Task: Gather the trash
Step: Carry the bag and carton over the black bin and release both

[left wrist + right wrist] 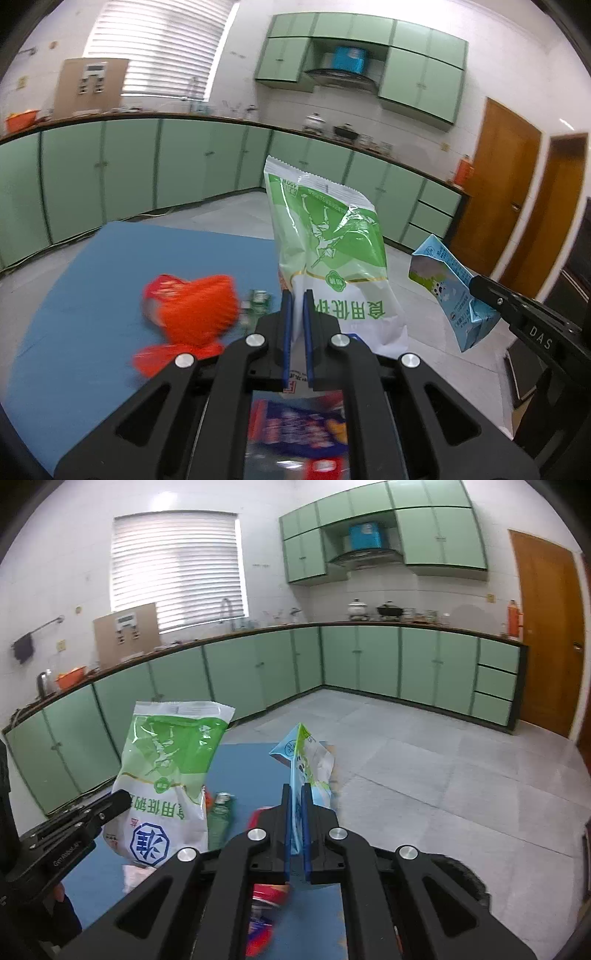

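Note:
My left gripper (297, 295) is shut on a green and white salt bag (325, 243) and holds it upright above the blue mat (92, 295). The bag also shows in the right wrist view (166, 775), beside the left gripper (122, 801). My right gripper (295, 790) is shut on a crumpled light blue carton (306, 760), held in the air; it also shows in the left wrist view (447, 291) at the right gripper's tip (476, 284). An orange-red wrapper (192, 314) lies on the mat. A green bottle (219, 816) lies on the mat.
A blue and red snack wrapper (295, 428) lies under the left gripper. Green cabinets (258, 664) line the walls under a counter. A wooden door (546, 627) stands at the right. Grey tiled floor (424, 775) surrounds the mat.

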Tool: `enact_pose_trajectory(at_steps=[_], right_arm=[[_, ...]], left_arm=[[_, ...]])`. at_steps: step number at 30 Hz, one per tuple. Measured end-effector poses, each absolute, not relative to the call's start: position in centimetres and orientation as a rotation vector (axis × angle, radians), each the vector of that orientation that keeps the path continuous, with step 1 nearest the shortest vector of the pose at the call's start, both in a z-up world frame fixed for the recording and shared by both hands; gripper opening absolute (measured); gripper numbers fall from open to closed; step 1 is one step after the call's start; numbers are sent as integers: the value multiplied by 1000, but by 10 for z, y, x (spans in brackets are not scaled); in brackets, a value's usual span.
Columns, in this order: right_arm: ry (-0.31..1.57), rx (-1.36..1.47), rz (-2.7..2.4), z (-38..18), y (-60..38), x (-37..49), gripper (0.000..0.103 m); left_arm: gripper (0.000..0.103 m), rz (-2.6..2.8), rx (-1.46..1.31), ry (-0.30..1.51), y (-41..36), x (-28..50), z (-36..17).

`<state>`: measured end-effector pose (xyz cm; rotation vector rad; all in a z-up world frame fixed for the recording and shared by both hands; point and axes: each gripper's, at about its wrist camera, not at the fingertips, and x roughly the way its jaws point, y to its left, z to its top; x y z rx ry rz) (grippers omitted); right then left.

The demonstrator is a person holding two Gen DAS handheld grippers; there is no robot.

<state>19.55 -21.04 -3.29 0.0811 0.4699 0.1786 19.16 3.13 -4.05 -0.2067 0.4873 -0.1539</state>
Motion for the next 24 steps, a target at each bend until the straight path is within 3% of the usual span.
enact_pose_trajectory(at_steps=[24], right_arm=[[601,195,-77,-107,-390,213,5]], left_arm=[[5,-404,-63,633,-170,260,-113]])
